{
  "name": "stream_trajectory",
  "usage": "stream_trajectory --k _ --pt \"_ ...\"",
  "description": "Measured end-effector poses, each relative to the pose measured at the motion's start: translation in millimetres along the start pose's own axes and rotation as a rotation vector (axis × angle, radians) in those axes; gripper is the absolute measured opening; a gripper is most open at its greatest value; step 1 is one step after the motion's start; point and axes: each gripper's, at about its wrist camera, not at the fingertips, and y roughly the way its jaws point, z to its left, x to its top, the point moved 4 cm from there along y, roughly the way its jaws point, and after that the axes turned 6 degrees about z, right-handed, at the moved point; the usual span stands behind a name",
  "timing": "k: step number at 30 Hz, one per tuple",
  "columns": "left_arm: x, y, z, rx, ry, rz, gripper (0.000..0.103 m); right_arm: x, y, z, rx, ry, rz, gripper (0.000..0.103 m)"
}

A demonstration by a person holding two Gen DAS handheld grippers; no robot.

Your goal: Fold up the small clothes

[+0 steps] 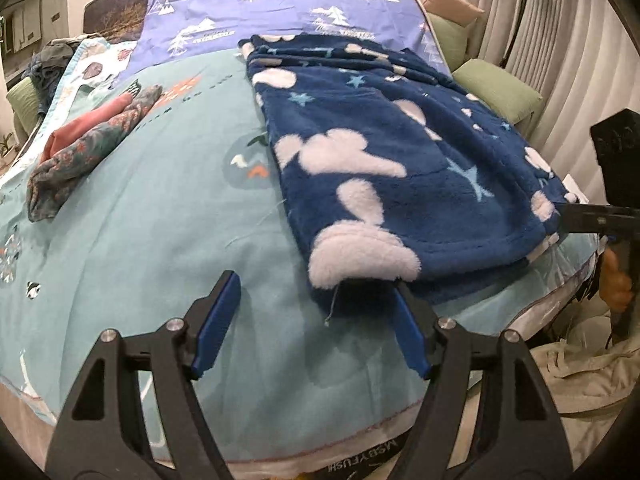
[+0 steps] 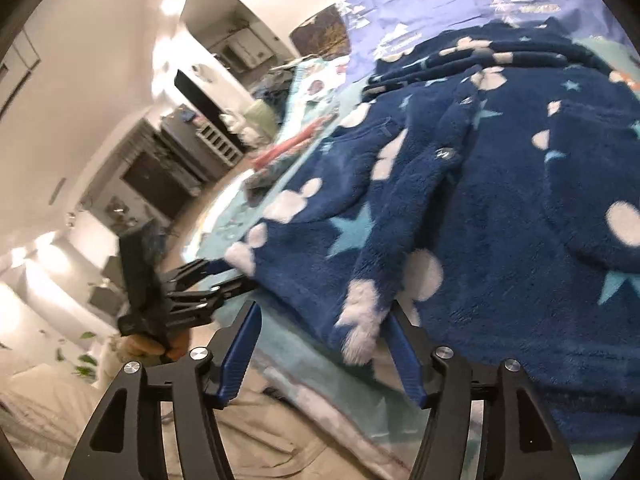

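Left gripper [image 1: 316, 320] jaws apart at hem | right gripper [image 2: 320, 350] jaws apart | dark-blue fleece garment with white clouds [image 1: 400, 168]: soft, thick, floppy; pinch hem corners.

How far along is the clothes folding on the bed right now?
Done: a floral and pink fabric pile lies folded at the bed's far left. In hand: the navy fleece garment with white clouds and stars lies spread flat, unfolded; the open left gripper and open right gripper sit at its near hem. Left: grasping and folding it.
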Motion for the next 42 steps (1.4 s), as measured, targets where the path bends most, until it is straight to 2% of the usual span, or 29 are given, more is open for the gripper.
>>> stream_trajectory --k 1,2,3,4,5,6,7,8,11,14,16,17,19,21,22,24,25,26,28,31,35,37,40,42 --pt "2 0 -1 -0.001 -0.002 -0.008 0.073 2 3 -2 -0.035 0.01 0.0 0.063" --pt "4 1 0 0.001 -0.011 -0.019 0.073 6 9 -5 -0.074 0.034 0.005 0.05" --pt "8 3 0 0.006 -0.025 -0.029 0.073 11 15 -9 -0.107 0.066 0.006 0.008" --pt "11 5 2 0.025 -0.043 -0.034 0.064 11 18 -13 -0.123 0.081 0.015 0.007" --pt "12 5 3 0.056 -0.054 -0.032 0.039 15 21 -15 -0.138 0.106 0.016 0.006" --pt "13 5 3 0.084 -0.059 -0.025 0.028 17 17 -13 -0.14 0.106 -0.006 0.006" --pt "13 3 4 0.085 -0.066 -0.021 0.021 18 7 -3 -0.146 0.077 -0.042 0.006" --pt "13 -2 3 0.08 -0.072 -0.026 0.016 18 -4 5 -0.151 0.054 -0.07 0.006" --pt "8 -13 -5 0.097 -0.017 -0.024 0.014 15 -42 16 -0.224 0.013 -0.149 0.006" --pt "-3 -14 -21 0.113 0.079 0.013 0.012 6 -42 -14 -0.26 0.091 -0.103 0.006" --pt "-9 -10 -21 0.124 0.092 0.034 0.012 -8 -25 -35 -0.29 0.128 -0.021 0.007" --pt "-11 -9 -16 0.121 0.074 0.045 0.012 -15 -18 -42 -0.27 0.15 0.002 0.01" --pt "-12 -13 -9 0.095 0.033 0.044 0.012 -21 -26 -44 -0.204 0.167 -0.033 0.014" --pt "-11 -23 -4 0.05 0.003 0.033 0.012 -21 -45 -42 -0.183 0.152 -0.066 0.026" --pt "-9 -32 -1 0.017 -0.01 0.013 0.012 -22 -63 -42 -0.212 0.133 -0.113 0.029" --pt "-5 -46 -1 -0.037 -0.021 -0.032 0.016 -22 -88 -46 -0.294 0.123 -0.165 0.049" --pt "-2 -53 0 -0.071 -0.03 -0.064 0.028 -24 -105 -55 -0.356 0.135 -0.2 0.052" --pt "0 -56 1 -0.087 -0.039 -0.083 0.051 -25 -115 -64 -0.394 0.154 -0.22 0.054" --pt "5 -56 6 -0.094 -0.069 -0.117 0.071 -32 -135 -87 -0.471 0.236 -0.247 0.055" --pt "10 -35 9 -0.074 -0.089 -0.087 0.071 -39 -141 -117 -0.485 0.328 -0.25 0.055" --pt "9 -3 8 -0.118 -0.13 0.001 0.071 -53 -133 -143 -0.438 0.42 -0.226 0.055" --pt "9 5 7 -0.167 -0.149 0.005 0.071 -59 -129 -146 -0.429 0.418 -0.228 0.055" --pt "13 8 8 -0.294 -0.22 -0.018 0.07 -53 -128 -147 -0.393 0.398 -0.234 0.055" --pt "14 11 8 -0.323 -0.254 -0.02 0.07 -48 -125 -147 -0.353 0.405 -0.238 0.056"
